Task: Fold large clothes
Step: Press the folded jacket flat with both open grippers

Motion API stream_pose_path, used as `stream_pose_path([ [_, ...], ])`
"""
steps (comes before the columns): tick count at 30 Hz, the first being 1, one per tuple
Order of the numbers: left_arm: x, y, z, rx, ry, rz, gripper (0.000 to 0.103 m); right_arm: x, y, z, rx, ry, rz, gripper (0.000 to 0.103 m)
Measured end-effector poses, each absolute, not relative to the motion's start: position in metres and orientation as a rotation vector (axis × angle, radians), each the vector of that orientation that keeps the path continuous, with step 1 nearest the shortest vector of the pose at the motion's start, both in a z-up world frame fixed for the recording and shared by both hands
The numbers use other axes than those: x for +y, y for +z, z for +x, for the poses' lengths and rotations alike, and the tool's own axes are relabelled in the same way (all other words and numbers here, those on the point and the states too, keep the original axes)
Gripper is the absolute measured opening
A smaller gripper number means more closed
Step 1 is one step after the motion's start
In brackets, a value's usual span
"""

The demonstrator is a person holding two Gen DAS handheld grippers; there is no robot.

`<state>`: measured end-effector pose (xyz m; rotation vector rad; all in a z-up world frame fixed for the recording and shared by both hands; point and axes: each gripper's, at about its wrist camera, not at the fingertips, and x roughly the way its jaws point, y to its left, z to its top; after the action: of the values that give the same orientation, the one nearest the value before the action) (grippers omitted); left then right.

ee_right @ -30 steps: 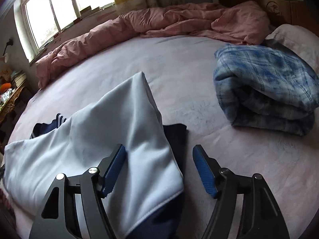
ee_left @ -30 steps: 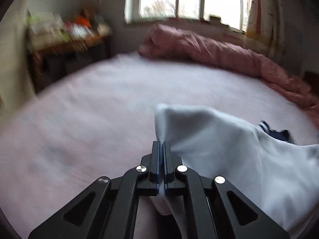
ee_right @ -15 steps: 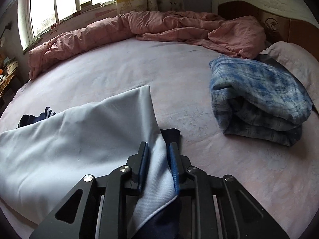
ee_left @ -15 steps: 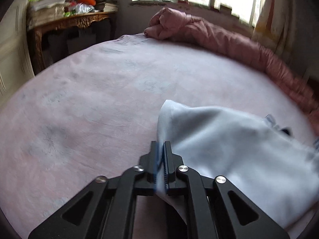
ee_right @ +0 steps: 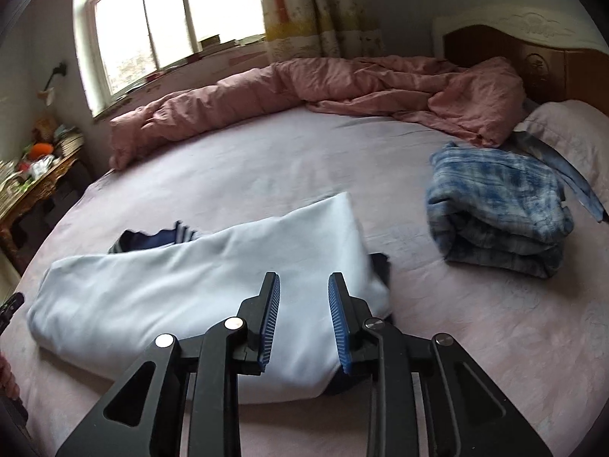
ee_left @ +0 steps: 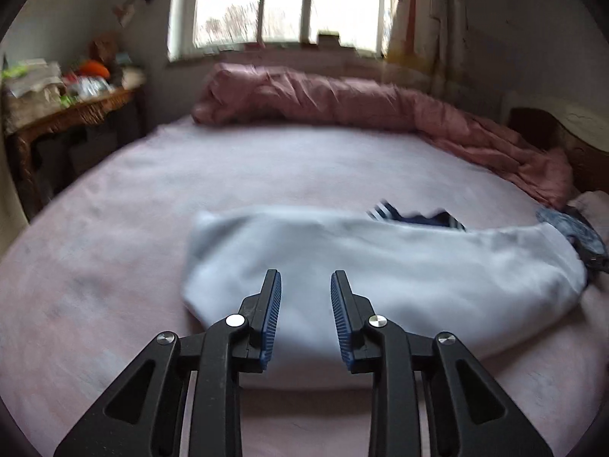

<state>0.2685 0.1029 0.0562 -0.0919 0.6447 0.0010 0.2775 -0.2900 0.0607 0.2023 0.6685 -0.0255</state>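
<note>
The big bed (ee_right: pixel 289 160) is carrying everything, and its pink sheet is showing all around. A pink quilt (ee_right: pixel 323 87) is lying bunched along the far edge, under the window, and running to the far right corner by the headboard. A folded blue checked blanket (ee_right: pixel 498 209) is sitting near the right edge, well apart from the clothes.

The light blue garment (ee_right: pixel 198 293) is lying near the front edge of the bed, stretched left to right in a long folded shape. A dark blue part with white stripes (ee_right: pixel 160 238) is peeking out from under its far side.

The left gripper (ee_left: pixel 305 318) is hanging over the left end of the light blue garment (ee_left: pixel 380 266) with its jaws apart, gripping nothing. The right gripper (ee_right: pixel 302 318) is hanging over the right end, jaws apart too, and empty.

It looks like one fold is done and the cloth is resting. The shape is long, so it probably needs another fold. Next, each gripper should go down to an end, pinch the edge with all its layers, and bring one end over the other. The dark part should be tucked in so it is not sticking out.
</note>
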Motion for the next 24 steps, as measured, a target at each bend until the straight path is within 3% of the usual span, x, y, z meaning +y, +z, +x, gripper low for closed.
stream_pose_path([
  [2, 0.097, 0.05, 0.272, 0.68, -0.053, -0.116, 0.026, -0.278, 0.057, 0.28, 0.7, 0.019, 0.177, 0.029],
  [4, 0.091, 0.044, 0.276, 0.701, -0.025, -0.086, 0.026, -0.263, 0.048, 0.285, 0.758, 0.083, 0.135, 0.043],
  [5, 0.09, 0.039, 0.279, 0.713, -0.011, -0.079, 0.026, -0.255, 0.042, 0.289, 0.796, 0.117, 0.101, 0.044],
  [9, 0.091, 0.005, 0.295, 0.828, 0.017, -0.126, 0.027, -0.241, 0.021, 0.3, 0.871, 0.075, 0.028, 0.045],
  [14, 0.062, -0.004, 0.292, 0.81, 0.107, 0.053, 0.026, -0.216, 0.007, 0.301, 0.856, 0.011, -0.147, 0.048],
  [17, 0.073, 0.002, 0.288, 0.791, 0.074, -0.021, 0.025, -0.207, 0.001, 0.301, 0.835, -0.018, -0.221, 0.049],
  [24, 0.047, 0.039, 0.255, 0.662, -0.147, -0.081, 0.017, -0.215, 0.031, 0.284, 0.738, 0.023, -0.096, 0.049],
])
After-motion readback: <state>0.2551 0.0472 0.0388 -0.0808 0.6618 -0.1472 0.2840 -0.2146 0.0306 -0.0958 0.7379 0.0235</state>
